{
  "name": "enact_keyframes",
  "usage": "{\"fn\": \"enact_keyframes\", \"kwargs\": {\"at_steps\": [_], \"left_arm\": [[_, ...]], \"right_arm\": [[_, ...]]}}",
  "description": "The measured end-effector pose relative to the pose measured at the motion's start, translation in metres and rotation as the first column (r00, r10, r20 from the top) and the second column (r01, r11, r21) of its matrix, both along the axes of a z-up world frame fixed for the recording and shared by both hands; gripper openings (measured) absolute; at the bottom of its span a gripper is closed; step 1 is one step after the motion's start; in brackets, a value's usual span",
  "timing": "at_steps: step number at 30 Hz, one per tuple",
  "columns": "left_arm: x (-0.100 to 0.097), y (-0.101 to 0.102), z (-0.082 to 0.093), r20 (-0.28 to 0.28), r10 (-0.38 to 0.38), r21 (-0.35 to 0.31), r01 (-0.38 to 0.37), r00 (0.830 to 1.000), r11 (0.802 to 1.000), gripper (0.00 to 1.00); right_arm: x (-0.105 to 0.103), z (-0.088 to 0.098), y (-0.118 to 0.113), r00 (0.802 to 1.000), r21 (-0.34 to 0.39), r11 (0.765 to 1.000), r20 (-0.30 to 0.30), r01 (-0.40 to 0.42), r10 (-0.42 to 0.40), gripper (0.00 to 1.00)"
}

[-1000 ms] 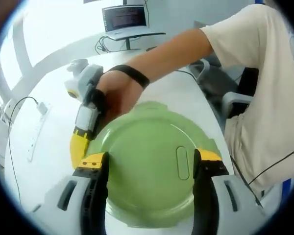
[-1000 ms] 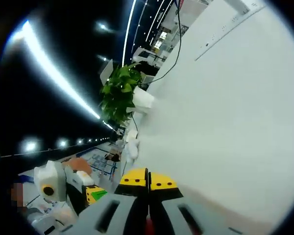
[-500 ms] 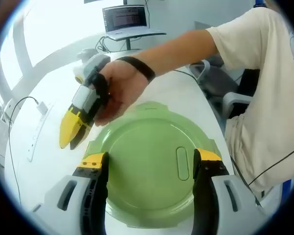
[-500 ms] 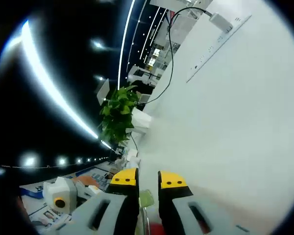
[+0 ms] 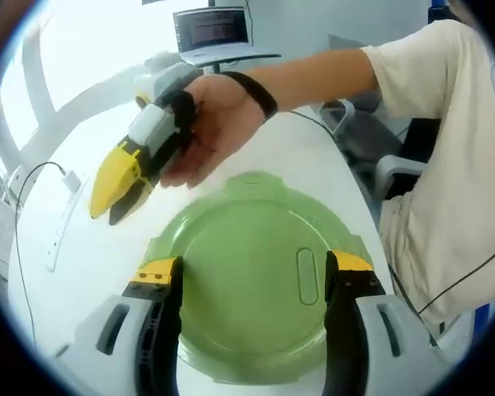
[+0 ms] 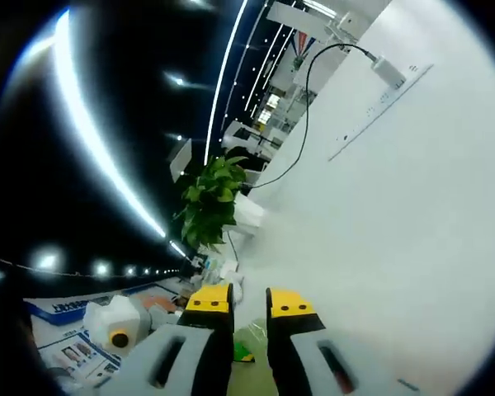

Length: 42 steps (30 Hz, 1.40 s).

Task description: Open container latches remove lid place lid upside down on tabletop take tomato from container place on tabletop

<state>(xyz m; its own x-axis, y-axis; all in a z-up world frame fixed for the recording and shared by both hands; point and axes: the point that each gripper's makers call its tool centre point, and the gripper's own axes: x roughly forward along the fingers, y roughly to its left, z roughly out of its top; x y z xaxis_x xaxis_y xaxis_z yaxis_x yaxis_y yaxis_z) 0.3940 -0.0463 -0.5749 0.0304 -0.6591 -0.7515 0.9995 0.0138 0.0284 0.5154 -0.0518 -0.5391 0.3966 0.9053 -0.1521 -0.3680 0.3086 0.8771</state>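
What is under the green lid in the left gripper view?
The green lid covers the container on the white table; only table shows around its rim. Contents are hidden.
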Motion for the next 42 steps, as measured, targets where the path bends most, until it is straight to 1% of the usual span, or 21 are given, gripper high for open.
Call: {"fn": "enact_keyframes", "kwargs": {"at_steps": [7,8,14,16,21,24,26,27,28,29,30,31,33,34,35,36,37,38,39,41,42], "left_arm": [[0.0,-0.001,0.0,0.003,-0.001,0.006,0.001,1.0,1.0,0.62],[0.0,-0.001,0.0,0.004,-0.002,0.006,0.002,1.0,1.0,0.62],[-0.001,0.0,0.001,0.007,-0.003,-0.019,0.003,1.0,1.0,0.62],[-0.001,0.0,0.001,0.008,-0.003,-0.034,0.004,1.0,0.999,0.62],[0.001,-0.001,0.003,0.024,0.01,-0.066,-0.008,1.0,0.998,0.63],[-0.007,-0.002,0.007,0.034,-0.012,-0.09,0.015,0.999,0.996,0.57],[-0.005,-0.009,0.015,0.079,-0.006,-0.152,0.018,0.997,0.988,0.59],[-0.006,-0.009,0.018,0.068,0.011,-0.165,0.001,0.998,0.986,0.6],[-0.007,-0.012,0.022,0.047,0.033,-0.196,-0.023,0.998,0.98,0.62],[-0.006,-0.014,0.026,0.058,0.039,-0.226,-0.024,0.998,0.974,0.62],[0.001,-0.015,0.032,0.072,0.046,-0.259,-0.026,0.996,0.965,0.62],[0.003,-0.016,0.038,0.085,0.049,-0.286,-0.023,0.995,0.958,0.62],[0.002,-0.016,0.046,0.11,0.087,-0.333,-0.045,0.99,0.942,0.61],[0.001,-0.015,0.051,0.127,0.097,-0.351,-0.047,0.987,0.935,0.61],[0.003,-0.013,0.057,0.164,0.117,-0.386,-0.046,0.979,0.922,0.61],[0.003,-0.012,0.06,0.181,0.127,-0.399,-0.046,0.975,0.916,0.61],[0.004,-0.007,0.064,0.185,0.157,-0.419,-0.067,0.97,0.905,0.61],[0.006,-0.003,0.066,0.163,0.203,-0.437,-0.113,0.966,0.892,0.59],[0.007,-0.002,0.07,0.155,0.224,-0.458,-0.131,0.962,0.879,0.58],[0.01,0.004,0.081,0.173,0.271,-0.518,-0.147,0.947,0.843,0.58],[0.008,0.006,0.084,0.161,0.283,-0.54,-0.156,0.945,0.827,0.59]], "right_arm": [[-0.008,0.024,-0.017,0.997,0.005,0.999,0.058,0.053,-0.053,0.12],[-0.007,0.028,-0.022,0.993,-0.01,0.997,0.088,0.074,-0.073,0.12],[-0.008,0.049,-0.044,0.979,-0.003,0.989,0.145,0.145,-0.143,0.12],[-0.007,0.055,-0.052,0.972,-0.011,0.985,0.168,0.17,-0.165,0.12],[-0.018,0.066,-0.062,0.958,-0.024,0.979,0.212,0.203,-0.193,0.13],[-0.02,0.07,-0.069,0.949,-0.033,0.975,0.237,0.221,-0.207,0.14],[-0.018,0.071,-0.075,0.941,-0.038,0.97,0.254,0.24,-0.223,0.14],[-0.016,0.071,-0.078,0.939,-0.042,0.969,0.258,0.245,-0.227,0.14],[-0.016,0.072,-0.081,0.934,-0.047,0.965,0.269,0.257,-0.236,0.14],[-0.016,0.072,-0.083,0.93,-0.049,0.962,0.276,0.267,-0.244,0.14],[-0.017,0.074,-0.086,0.925,-0.044,0.959,0.279,0.281,-0.258,0.14],[-0.016,0.078,-0.089,0.915,-0.023,0.953,0.288,0.302,-0.283,0.14],[-0.019,0.081,-0.095,0.907,-0.011,0.948,0.294,0.319,-0.302,0.15],[-0.02,0.083,-0.098,0.897,-0.014,0.943,0.315,0.332,-0.311,0.16],[-0.02,0.085,-0.102,0.882,-0.029,0.936,0.346,0.351,-0.32,0.17],[-0.022,0.086,-0.105,0.875,-0.037,0.932,0.361,0.36,-0.324,0.17],[-0.024,0.087,-0.107,0.869,-0.04,0.929,0.371,0.367,-0.327,0.17],[-0.025,0.088,-0.11,0.86,-0.041,0.926,0.387,0.375,-0.331,0.18],[-0.025,0.091,-0.112,0.845,-0.041,0.921,0.417,0.386,-0.335,0.18],[-0.028,0.094,-0.117,0.813,-0.057,0.911,0.476,0.409,-0.336,0.18],[-0.03,0.096,-0.119,0.798,-0.062,0.907,0.503,0.417,-0.332,0.18]]}}
